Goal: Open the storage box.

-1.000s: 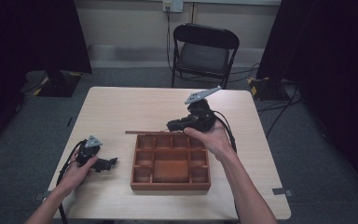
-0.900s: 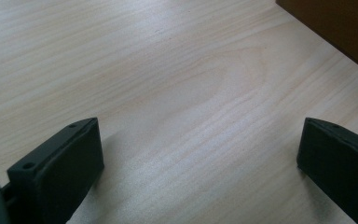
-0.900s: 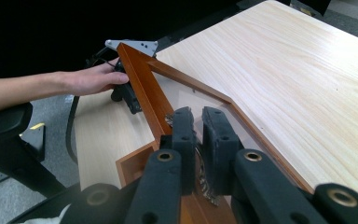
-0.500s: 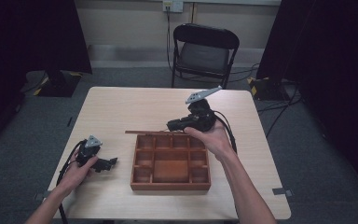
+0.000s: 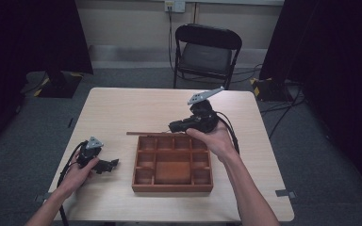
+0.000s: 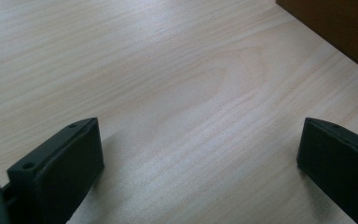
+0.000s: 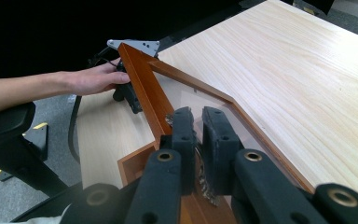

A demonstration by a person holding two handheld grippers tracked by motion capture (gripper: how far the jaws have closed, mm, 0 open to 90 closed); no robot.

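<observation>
A wooden tray [image 5: 172, 188] with several compartments sits in the middle of the table. Its wood-framed lid with a clear pane [image 7: 144, 88] is lifted on edge along the tray's far side, where the high view shows it as a thin strip [image 5: 146, 133]. My right gripper [image 5: 172, 126] is shut on the lid's frame, its jaws [image 7: 198, 116] pinched close together on the edge. At the front left, my left gripper [image 5: 113, 163] rests on the table pointing toward the tray, open [image 6: 200, 154] with bare tabletop between its jaws. A corner of the tray [image 6: 335, 28] lies just beyond them.
The light wooden table [image 5: 136, 108] has bare room behind and on both sides of the tray. A black folding chair [image 5: 207, 52] stands beyond the far edge. Black cables trail from both grippers.
</observation>
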